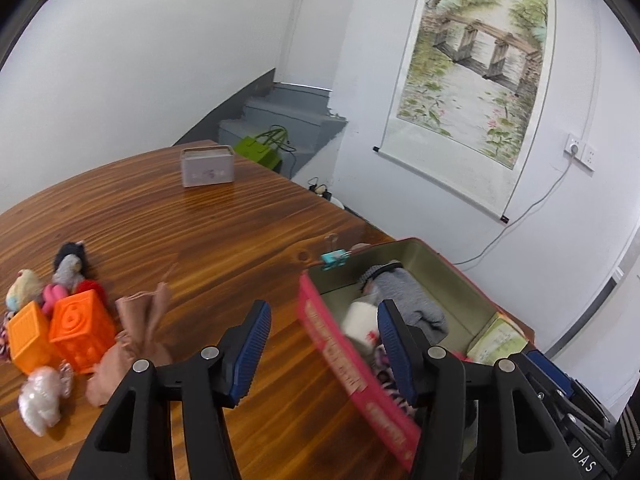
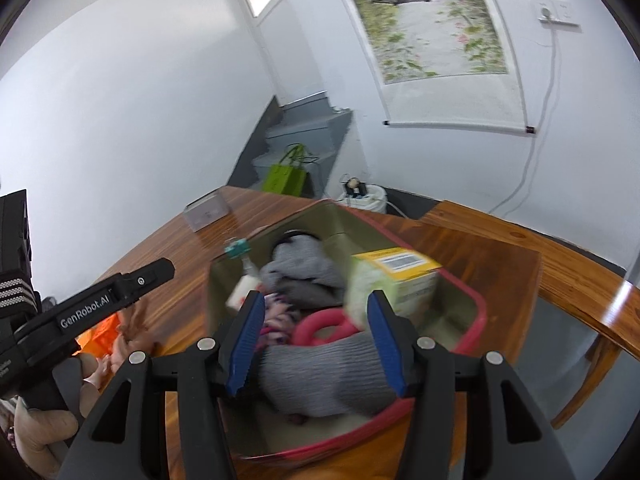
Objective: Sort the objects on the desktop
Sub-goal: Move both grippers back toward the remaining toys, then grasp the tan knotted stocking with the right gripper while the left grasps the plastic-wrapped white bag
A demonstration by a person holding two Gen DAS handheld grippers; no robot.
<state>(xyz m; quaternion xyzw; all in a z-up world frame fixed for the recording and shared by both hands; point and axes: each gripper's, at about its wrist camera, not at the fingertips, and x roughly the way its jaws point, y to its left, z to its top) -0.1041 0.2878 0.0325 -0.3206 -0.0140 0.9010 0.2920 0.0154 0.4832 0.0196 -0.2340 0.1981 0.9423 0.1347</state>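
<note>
Our left gripper (image 1: 324, 350) is spread with nothing in it, astride the red box's (image 1: 352, 376) wall. Our right gripper (image 2: 316, 340) is spread above a grey knitted cloth (image 2: 328, 376) in the box.

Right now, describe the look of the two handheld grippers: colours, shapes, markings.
Both match. The left gripper has matte black, angular plastic arms with triangular cut-outs and round silver pivot pins; its jaws carry ribbed blue pads. The right gripper is built the same. Seen from the side in the right wrist view, the left gripper's black body bears white "GenRobot.AI" lettering. In the left wrist view, white letters "DAS" show at the lower right edge.
</note>
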